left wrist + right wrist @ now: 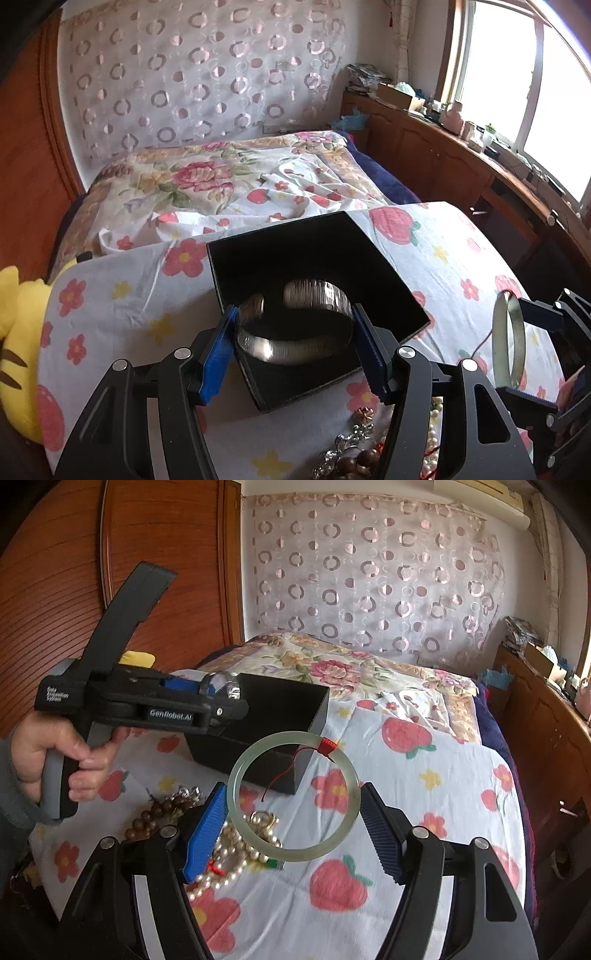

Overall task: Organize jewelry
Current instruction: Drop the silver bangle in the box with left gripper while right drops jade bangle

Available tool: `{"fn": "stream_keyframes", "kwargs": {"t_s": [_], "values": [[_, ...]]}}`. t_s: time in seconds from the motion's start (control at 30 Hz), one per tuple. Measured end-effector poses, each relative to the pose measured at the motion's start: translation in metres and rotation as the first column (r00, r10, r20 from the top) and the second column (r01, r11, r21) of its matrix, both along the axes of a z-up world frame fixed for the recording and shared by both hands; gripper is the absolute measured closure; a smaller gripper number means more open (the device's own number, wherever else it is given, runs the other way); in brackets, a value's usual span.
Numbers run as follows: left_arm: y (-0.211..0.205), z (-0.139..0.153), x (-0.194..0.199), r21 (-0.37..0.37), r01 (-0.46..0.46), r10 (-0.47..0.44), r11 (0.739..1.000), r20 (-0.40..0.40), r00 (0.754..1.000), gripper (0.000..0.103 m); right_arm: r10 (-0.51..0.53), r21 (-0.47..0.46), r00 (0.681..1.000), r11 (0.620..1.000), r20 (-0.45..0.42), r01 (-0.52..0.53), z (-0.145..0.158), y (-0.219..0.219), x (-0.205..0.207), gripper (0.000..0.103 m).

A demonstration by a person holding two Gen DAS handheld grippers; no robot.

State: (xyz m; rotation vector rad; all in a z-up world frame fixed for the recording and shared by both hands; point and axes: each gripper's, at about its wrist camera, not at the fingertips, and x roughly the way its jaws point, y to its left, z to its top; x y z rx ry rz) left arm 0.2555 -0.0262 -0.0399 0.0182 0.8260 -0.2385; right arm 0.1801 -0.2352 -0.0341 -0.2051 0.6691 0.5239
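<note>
Two grippers level: left gripper point(293, 345) jaws pinching silver cuff point(295, 321) over black box point(258, 254), seemingly; right gripper point(293, 825) jaws pinching jade bangle point(293, 799).

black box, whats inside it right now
Nothing shows on the black box floor; the silver cuff held in the left tongs hides part of it.

White cloth printed with red flowers and strawberries point(443, 258) spread over the near surface. Behind it, bed with floral quilt point(192, 177) and dark blue blanket point(384, 181) along its window side. Sheer curtain patterned with pink rings point(192, 74) hung across the back wall. Yellow plush toy point(18, 332) at the cloth's left edge. Brown wooden cabinet point(436, 147) under a bright window point(517, 66), its top cluttered with small items, indistinct. Reddish-brown wooden wardrobe panel point(166, 572) left of the curtain.
</note>
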Motion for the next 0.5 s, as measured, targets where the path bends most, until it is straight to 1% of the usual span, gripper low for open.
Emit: {"fn": "stream_keyframes", "kwargs": {"t_s": [0.03, 0.07, 0.13, 0.23, 0.37, 0.4, 0.5], "values": [[0.001, 0.001, 0.000, -0.005, -0.004, 0.004, 1.000, 0.002, 1.000, 0.043, 0.000, 0.000, 1.000, 1.000, 0.000, 0.000, 0.001, 0.000, 0.003, 0.028], [0.002, 0.003, -0.001, -0.014, -0.005, 0.005, 1.000, 0.009, 1.000, 0.039, 0.001, -0.002, 1.000, 1.000, 0.000, -0.001, 0.001, 0.001, 0.006, 0.028], [0.006, 0.008, -0.004, -0.032, -0.008, 0.009, 0.999, 0.029, 1.000, 0.033, 0.001, 0.000, 1.000, 1.000, -0.002, -0.001, 0.001, 0.002, 0.013, 0.029], [0.014, 0.017, -0.010, -0.048, -0.023, 0.026, 0.999, 0.052, 0.998, 0.032, 0.006, 0.001, 1.000, 1.000, -0.003, -0.006, 0.002, 0.004, 0.021, 0.028], [0.026, 0.028, -0.022, -0.048, -0.055, 0.059, 0.997, 0.100, 0.993, 0.021, 0.034, 0.008, 0.999, 0.999, -0.003, -0.034, 0.003, 0.015, 0.033, 0.029], [0.030, 0.029, -0.024, -0.046, -0.058, 0.063, 0.997, 0.110, 0.992, 0.020, 0.042, 0.010, 0.999, 0.999, -0.003, -0.042, 0.003, 0.019, 0.036, 0.028], [0.041, 0.029, -0.035, -0.045, -0.082, 0.087, 0.996, 0.129, 0.988, 0.012, 0.070, 0.013, 0.997, 0.997, -0.009, -0.070, 0.003, 0.032, 0.046, 0.028]]}}
